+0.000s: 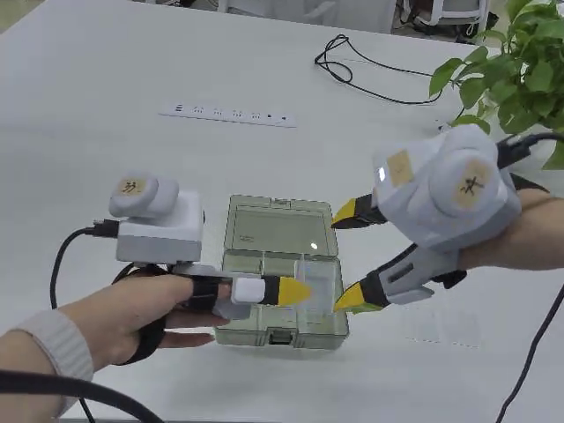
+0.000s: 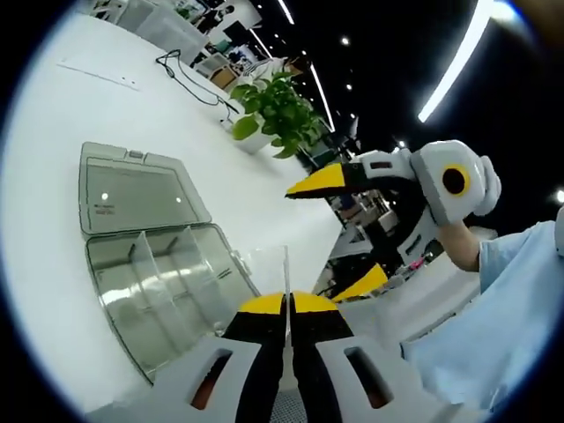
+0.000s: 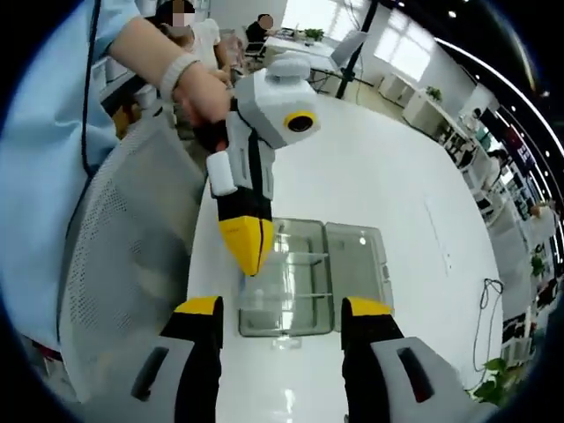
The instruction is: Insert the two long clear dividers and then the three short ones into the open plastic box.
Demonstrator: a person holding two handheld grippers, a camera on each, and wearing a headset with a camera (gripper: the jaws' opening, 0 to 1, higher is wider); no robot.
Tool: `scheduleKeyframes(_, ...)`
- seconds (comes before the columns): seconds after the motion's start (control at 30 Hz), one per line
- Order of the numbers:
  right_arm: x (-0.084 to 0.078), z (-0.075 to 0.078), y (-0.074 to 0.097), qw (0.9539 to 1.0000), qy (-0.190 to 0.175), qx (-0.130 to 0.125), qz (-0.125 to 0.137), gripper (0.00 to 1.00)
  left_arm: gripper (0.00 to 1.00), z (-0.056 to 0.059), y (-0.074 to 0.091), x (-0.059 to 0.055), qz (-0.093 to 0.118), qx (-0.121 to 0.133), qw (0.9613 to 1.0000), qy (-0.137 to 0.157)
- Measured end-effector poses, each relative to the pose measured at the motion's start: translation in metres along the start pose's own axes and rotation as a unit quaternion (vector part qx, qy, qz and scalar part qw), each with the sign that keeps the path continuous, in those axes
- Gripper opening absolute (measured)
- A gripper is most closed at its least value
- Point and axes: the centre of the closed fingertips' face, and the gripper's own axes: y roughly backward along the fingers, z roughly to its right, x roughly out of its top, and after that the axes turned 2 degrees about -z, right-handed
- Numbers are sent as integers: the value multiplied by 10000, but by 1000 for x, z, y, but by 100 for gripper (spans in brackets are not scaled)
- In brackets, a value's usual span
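Clear plastic divider (image 2: 269,269) pinched in my left gripper (image 2: 288,300), jaws closed on it, poking out ahead over the open box (image 2: 119,304) below. My right gripper (image 3: 282,307) gapes wide, empty, just beside. I'd keep the sheet upright, square to the box, then press down gently.

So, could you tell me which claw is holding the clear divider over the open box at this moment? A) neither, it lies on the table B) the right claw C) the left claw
C: the left claw is shut on the clear divider, while the right claw stands open with nothing between its jaws.
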Motion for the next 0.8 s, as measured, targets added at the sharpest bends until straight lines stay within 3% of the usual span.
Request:
scheduleKeyframes(0.07,11,-6,4,9986,-263,356,282,50,0,1,2,0,32,-32,9999,-131)
scheduleKeyframes(0.17,19,-6,10,9963,-388,676,361,46,0,1,7,-1,51,-50,9987,-501)
scheduleKeyframes(0.37,21,-5,4,9948,-237,989,69,34,0,9,12,-5,7,-266,9933,-1125)
scheduleKeyframes(0.4,23,-8,1,9932,-236,1140,-6,32,0,10,13,-4,34,-301,9903,-1355)
scheduleKeyframes(0.53,25,-17,-5,9883,-155,1492,-278,27,0,17,17,-5,53,-467,9867,-1557)
scheduleKeyframes(0.7,26,-28,-10,9801,-227,1909,-499,22,0,19,24,-3,87,-432,9799,-1947)
scheduleKeyframes(0.8,26,-30,-13,9776,-189,1996,-644,17,0,20,26,-3,71,-461,9747,-2186)
